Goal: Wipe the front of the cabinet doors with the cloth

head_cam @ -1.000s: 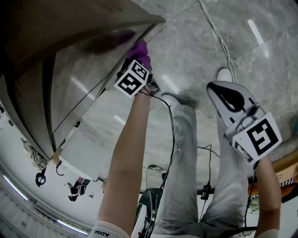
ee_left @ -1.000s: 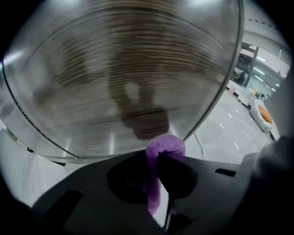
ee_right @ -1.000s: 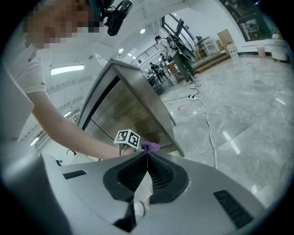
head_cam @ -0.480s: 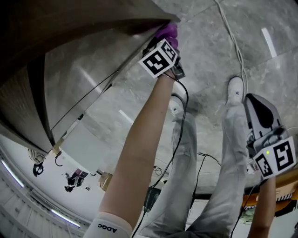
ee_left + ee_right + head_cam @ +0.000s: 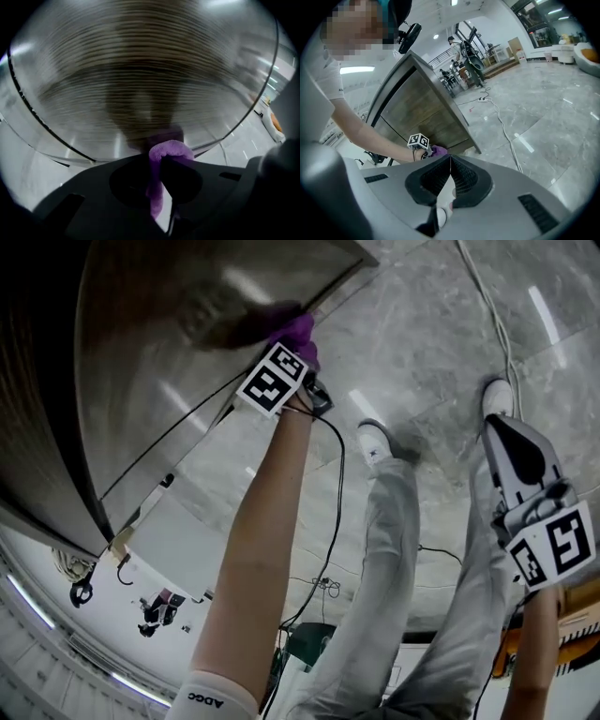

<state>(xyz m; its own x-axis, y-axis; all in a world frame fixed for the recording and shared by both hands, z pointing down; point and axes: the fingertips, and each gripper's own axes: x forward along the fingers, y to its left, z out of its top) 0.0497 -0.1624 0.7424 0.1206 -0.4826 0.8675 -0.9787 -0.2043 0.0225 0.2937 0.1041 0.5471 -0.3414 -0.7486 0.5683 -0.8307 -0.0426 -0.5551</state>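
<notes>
one purple cloth (image 5: 171,148), two grippers, left gripper (image 5: 158,171) clamped on the cloth, pressing it low on the cabinet door (image 5: 169,362), right gripper (image 5: 449,163) jaws pinched together, empty, off over the floor (image 5: 422,352)

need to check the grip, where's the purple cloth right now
The purple cloth is pinched in the left gripper, upper centre of the head view, against the cabinet door near its bottom corner.

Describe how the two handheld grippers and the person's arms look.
The left gripper looks black, the right gripper light grey with black ribbed pads. Each carries a white cube with black square markers. A thin black cable runs from the left one. The person wears a white short sleeve.
</notes>
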